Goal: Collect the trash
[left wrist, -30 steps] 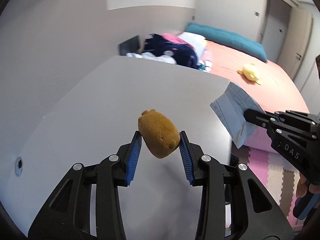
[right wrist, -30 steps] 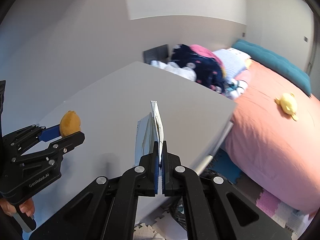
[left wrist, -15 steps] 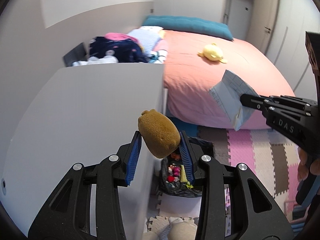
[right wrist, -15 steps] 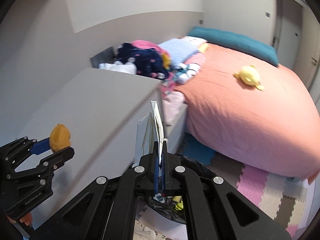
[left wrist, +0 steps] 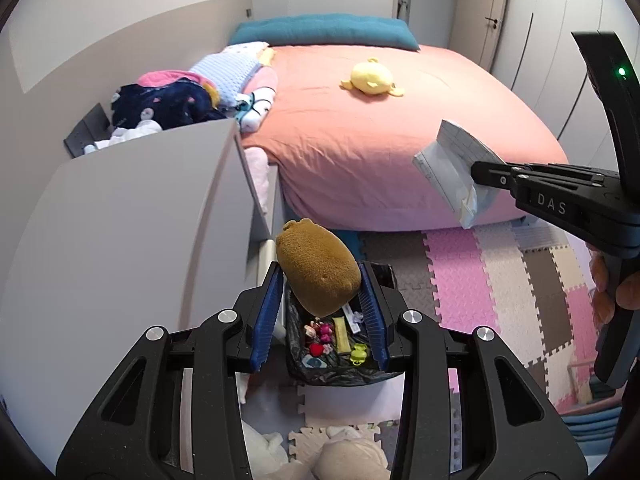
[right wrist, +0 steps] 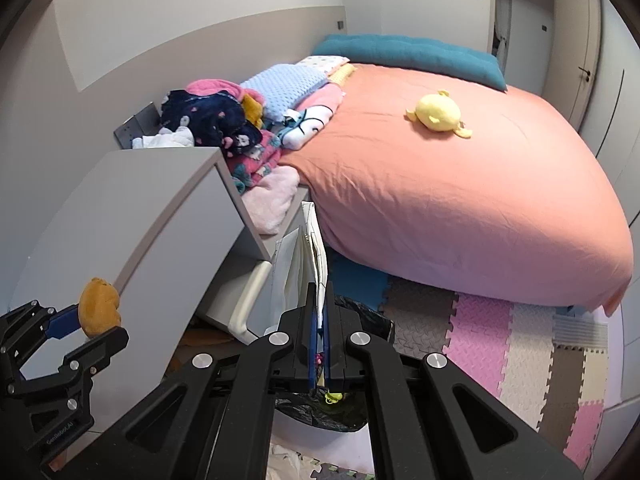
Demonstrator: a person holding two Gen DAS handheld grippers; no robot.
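Note:
My left gripper (left wrist: 320, 284) is shut on a brown lumpy sponge-like piece (left wrist: 318, 270), held in the air directly above a black-lined trash bin (left wrist: 380, 274) on the floor with small colourful scraps inside. In the right wrist view the same brown piece (right wrist: 98, 306) and left gripper (right wrist: 86, 326) appear at lower left. My right gripper (right wrist: 319, 292) is shut on a folded white paper (right wrist: 306, 256) that stands up from the jaws, above the bin's black bag (right wrist: 368, 316). The left wrist view shows that paper (left wrist: 456, 172) and the right gripper (left wrist: 480, 170) at the right.
A grey desk (left wrist: 120, 240) fills the left, its corner beside the bin. A bed with a salmon cover (left wrist: 380, 132) and a yellow plush (left wrist: 372, 78) lies beyond. Clothes (right wrist: 208, 116) pile behind the desk. Puzzle foam mats (left wrist: 500, 280) cover the floor. A hand (left wrist: 616, 284) grips the right tool.
Both grippers swung right, off the desk top and out over its edge, and dipped. The trash bin on the floor came into view beneath them. Both grips stayed unchanged.

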